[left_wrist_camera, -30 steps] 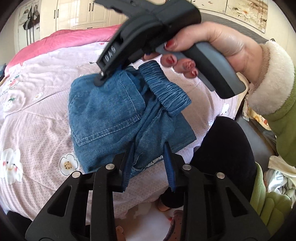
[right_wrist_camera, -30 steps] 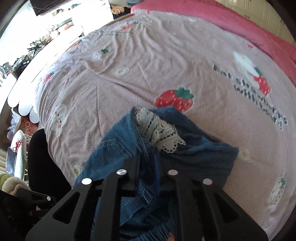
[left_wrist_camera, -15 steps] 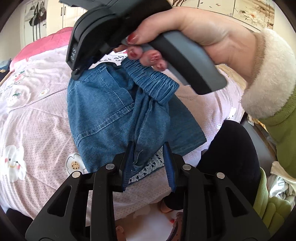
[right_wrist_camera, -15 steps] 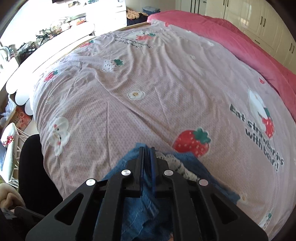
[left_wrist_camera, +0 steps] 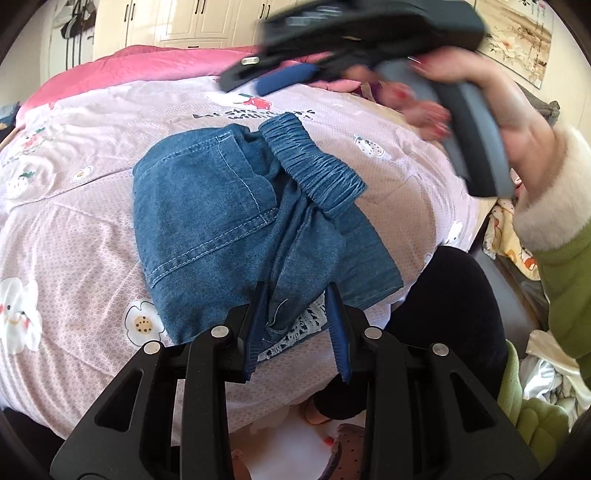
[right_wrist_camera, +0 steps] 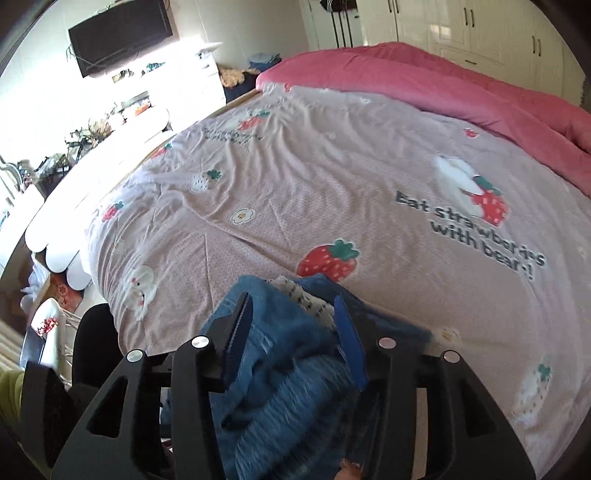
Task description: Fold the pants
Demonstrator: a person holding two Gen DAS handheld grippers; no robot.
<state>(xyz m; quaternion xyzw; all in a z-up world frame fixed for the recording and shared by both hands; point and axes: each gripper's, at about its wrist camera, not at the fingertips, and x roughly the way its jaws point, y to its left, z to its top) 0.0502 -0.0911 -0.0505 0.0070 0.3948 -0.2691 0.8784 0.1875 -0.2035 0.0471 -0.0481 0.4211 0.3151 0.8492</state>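
Note:
Small blue denim pants (left_wrist_camera: 229, 225) with an elastic waistband (left_wrist_camera: 314, 173) and a white lace hem (left_wrist_camera: 299, 328) lie folded in a bundle on the pink bedspread (left_wrist_camera: 74, 236). My left gripper (left_wrist_camera: 295, 317) is open, its fingers on either side of a fold of denim at the near hem. My right gripper (left_wrist_camera: 266, 79) is open and lifted above the far side of the pants, blurred by motion. In the right wrist view the pants (right_wrist_camera: 291, 369) lie below and between the open right gripper's (right_wrist_camera: 295, 325) fingers.
The bed carries a strawberry-print cover (right_wrist_camera: 332, 192) and a pink duvet (right_wrist_camera: 461, 92) at its far side. A person's dark-trousered leg (left_wrist_camera: 454, 314) is at the bed's edge. Wardrobes (left_wrist_camera: 192, 18), a wall television (right_wrist_camera: 118, 33) and cluttered shelves (right_wrist_camera: 74, 144) surround the bed.
My right gripper has opened, let go of the denim and lifted away from it. The pants have dropped flatter onto the bed. My left gripper has stayed open at the hem.

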